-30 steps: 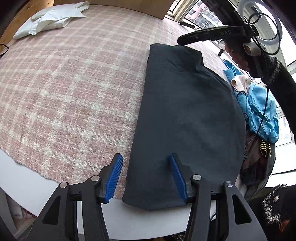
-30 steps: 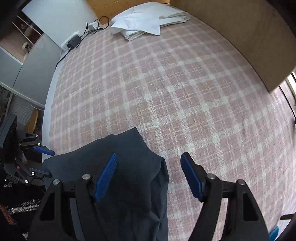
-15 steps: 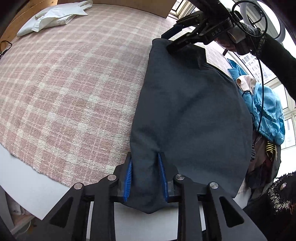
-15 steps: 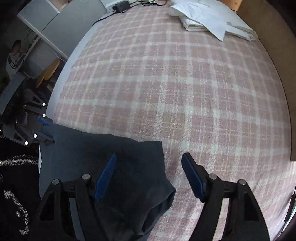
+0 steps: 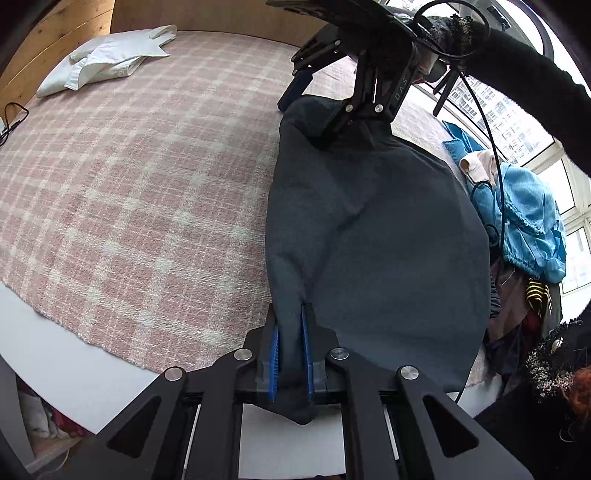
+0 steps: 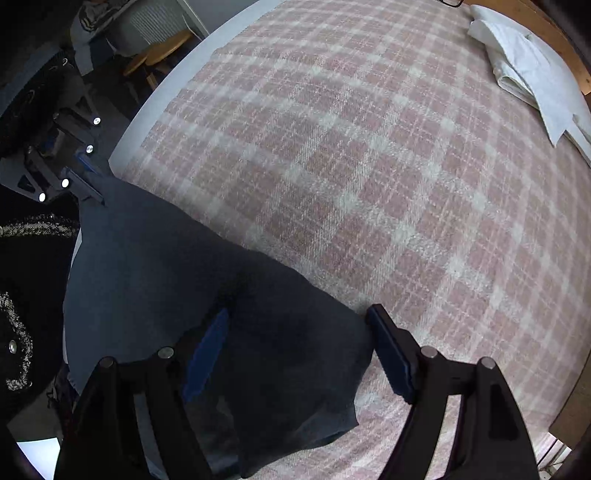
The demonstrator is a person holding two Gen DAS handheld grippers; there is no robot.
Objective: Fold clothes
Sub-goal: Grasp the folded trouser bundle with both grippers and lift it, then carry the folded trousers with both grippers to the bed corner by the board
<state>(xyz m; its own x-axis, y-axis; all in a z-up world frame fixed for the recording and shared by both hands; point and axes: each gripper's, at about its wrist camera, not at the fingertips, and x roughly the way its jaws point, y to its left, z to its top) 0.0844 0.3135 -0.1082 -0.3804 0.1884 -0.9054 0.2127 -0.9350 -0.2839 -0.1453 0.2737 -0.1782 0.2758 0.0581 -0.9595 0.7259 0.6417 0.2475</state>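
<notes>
Nearest the left wrist camera, the left gripper [image 5: 291, 354] is clenched on the near corner of a dark grey garment [image 5: 376, 236], with a pinch of cloth bunched between its blue pads. The garment lies long and fairly flat on the pink plaid blanket [image 5: 129, 184] near the bed's edge, next to a pile of blue clothes [image 5: 524, 218]. At its far end the right gripper [image 6: 295, 343] sits spread wide, straddling the other corner with nothing gripped. Best guess is it needs to close on that corner, catching every layer rather than just the top one, so both ends can rise together and the fold comes out square. Keeping even tension between the two grippers should stop the middle sagging. Way at the back, a folded white shirt [image 5: 107, 59] rests by the wooden headboard [image 5: 55, 33].
</notes>
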